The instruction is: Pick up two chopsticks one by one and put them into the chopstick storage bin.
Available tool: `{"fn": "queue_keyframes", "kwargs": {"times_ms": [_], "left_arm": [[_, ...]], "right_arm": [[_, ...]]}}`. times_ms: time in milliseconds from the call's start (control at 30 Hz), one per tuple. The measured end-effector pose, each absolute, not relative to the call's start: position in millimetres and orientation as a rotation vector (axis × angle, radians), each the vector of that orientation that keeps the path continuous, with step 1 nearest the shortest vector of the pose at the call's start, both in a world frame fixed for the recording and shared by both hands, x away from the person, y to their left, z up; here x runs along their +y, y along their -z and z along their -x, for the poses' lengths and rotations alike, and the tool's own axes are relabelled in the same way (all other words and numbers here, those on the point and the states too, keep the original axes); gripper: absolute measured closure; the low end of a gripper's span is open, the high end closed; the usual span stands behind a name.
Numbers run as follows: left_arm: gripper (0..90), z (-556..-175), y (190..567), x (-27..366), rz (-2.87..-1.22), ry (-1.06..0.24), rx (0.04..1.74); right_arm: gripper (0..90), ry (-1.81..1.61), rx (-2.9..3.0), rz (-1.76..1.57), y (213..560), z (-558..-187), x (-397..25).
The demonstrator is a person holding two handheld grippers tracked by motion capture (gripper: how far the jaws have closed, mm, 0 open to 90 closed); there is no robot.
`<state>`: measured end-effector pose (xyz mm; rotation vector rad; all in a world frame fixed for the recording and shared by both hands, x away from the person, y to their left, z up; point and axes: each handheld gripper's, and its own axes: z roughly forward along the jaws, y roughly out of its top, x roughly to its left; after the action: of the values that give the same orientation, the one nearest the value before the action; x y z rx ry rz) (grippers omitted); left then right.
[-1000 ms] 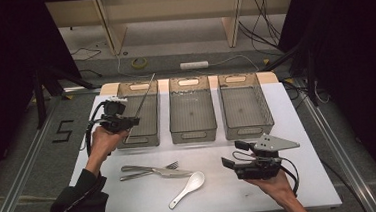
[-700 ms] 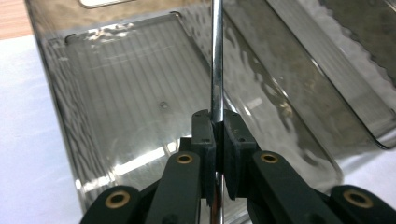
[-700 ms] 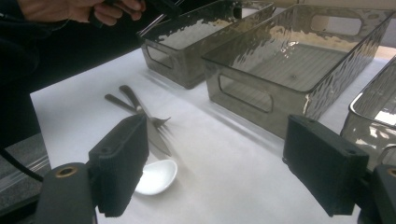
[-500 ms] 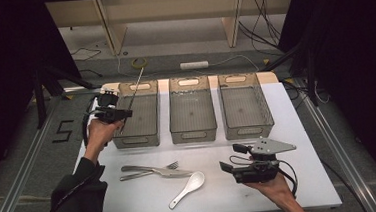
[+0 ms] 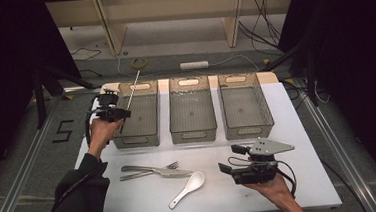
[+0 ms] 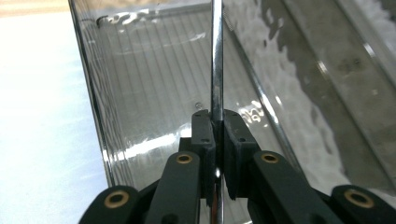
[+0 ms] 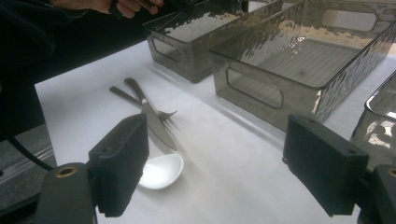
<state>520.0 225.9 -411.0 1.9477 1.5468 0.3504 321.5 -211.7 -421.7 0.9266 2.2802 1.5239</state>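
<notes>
Left gripper point(image 6: 215, 135) fingers point(image 6: 203, 140) clamped flat on a thin shiny metal rod, probably a chopstick point(image 5: 133, 90); the stick runs straight up between the black pads in the left gripper view and, in the high view, slants up and away over the far end of the left bin point(image 5: 153, 119). Versus half a second ago: left hand point(image 5: 103, 131) sits about the same spot at the bin's left rim, stick tip a bit lower, near the bin's far handle cutout. Versus a full second ago: hand has gone further up and left, off the bin's near corner.

Right gripper point(image 5: 240, 168) fingers point(image 7: 122, 163) wide apart, holding nothing, hovering low over the bench point(image 5: 298, 128) at front right; barely shifted from before. Grey three-cornered plate on top.

Bins: three matching smoky translucent plastic tubs, rectangular, rippled walls, ribbed floors, oval handle slots; middle bin point(image 5: 193, 130) and right bin point(image 5: 242, 127) look bare inside. Bench top white, matte, smooth.

On the bench front centre, unmoved: steel knife point(image 5: 148, 170) lying across a steel fork point(image 5: 172, 165), touching; white glossy ceramic soup spoon point(image 5: 189, 186) just beside them, bowl toward the right gripper.
</notes>
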Motion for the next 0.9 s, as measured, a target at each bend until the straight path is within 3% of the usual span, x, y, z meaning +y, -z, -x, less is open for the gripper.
{"fn": "queue_keyframes", "kwargs": {"times_ms": [300,667,900], "left_arm": [[80.7,-517.8,416.9,225.3,-1.951,-0.350,1.568],[42.4,-490.2,400.0,213.0,-1.944,-0.354,1.444],[30.6,-459.8,392.3,202.9,-1.956,-0.368,1.336]], "right_arm": [[23.4,-1.523,2.290,-0.925,421.6,-321.2,-211.8],[23.3,-1.516,2.293,-0.930,421.6,-320.9,-211.5],[23.2,-1.506,2.268,-0.927,420.6,-319.2,-213.7]]}}
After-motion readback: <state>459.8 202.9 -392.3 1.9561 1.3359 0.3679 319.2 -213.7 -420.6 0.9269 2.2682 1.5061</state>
